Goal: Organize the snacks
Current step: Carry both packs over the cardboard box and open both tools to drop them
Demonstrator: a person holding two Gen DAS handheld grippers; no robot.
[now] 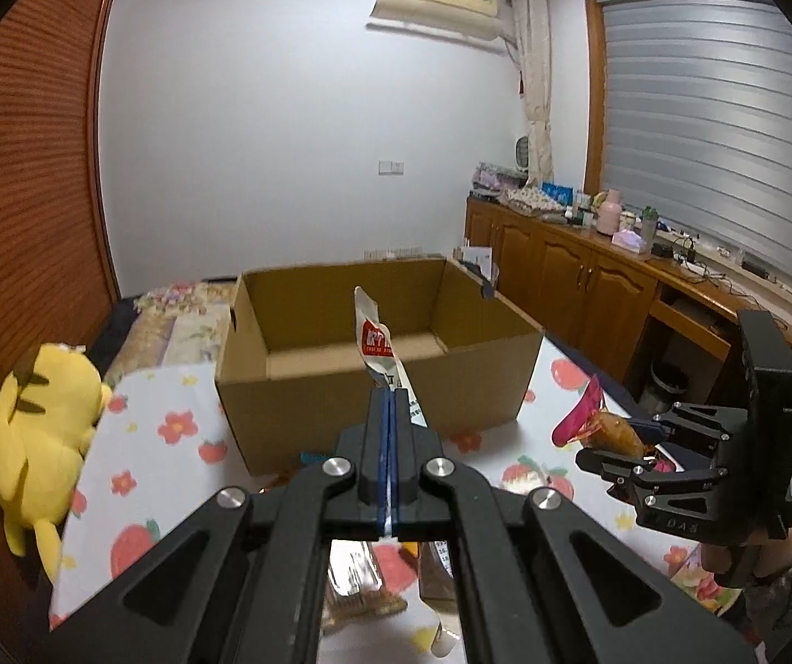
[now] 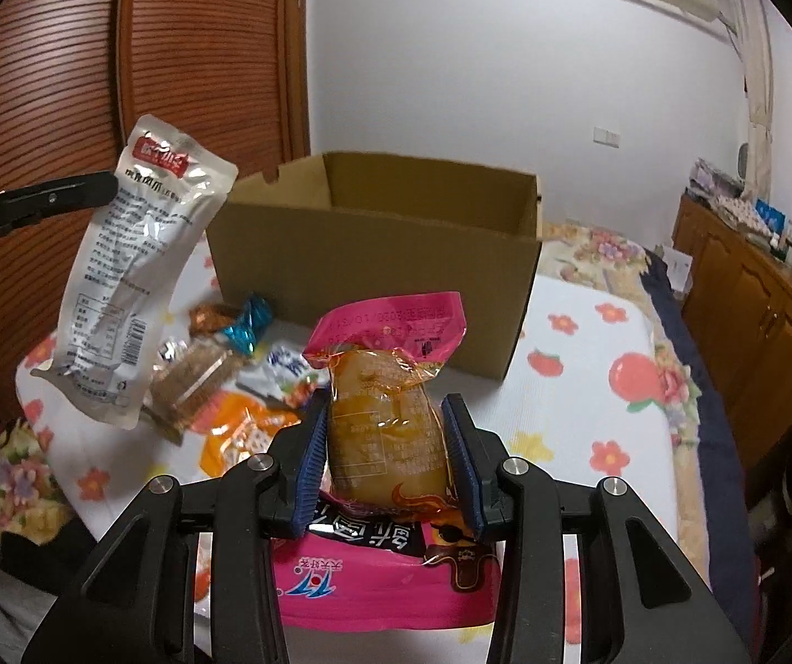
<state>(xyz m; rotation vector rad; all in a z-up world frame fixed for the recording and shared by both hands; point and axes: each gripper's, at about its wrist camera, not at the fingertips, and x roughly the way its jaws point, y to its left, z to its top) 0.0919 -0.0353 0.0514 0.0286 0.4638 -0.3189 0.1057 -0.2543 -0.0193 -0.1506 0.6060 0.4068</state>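
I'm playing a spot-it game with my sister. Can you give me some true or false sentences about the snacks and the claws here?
1. The left claw pinches a flat silver foil packet with a red label. True.
2. The right claw holds nothing. False: it grips a pink-topped clear packet with a yellow-brown snack inside.
3. The open brown cardboard box is packed full of snacks. False: no snacks show in the part of the inside that is visible.
4. A yellow plush toy sits left of the box. True.
5. More wrapped snacks lie on the fruit-and-flower patterned cloth in front of the box. True.
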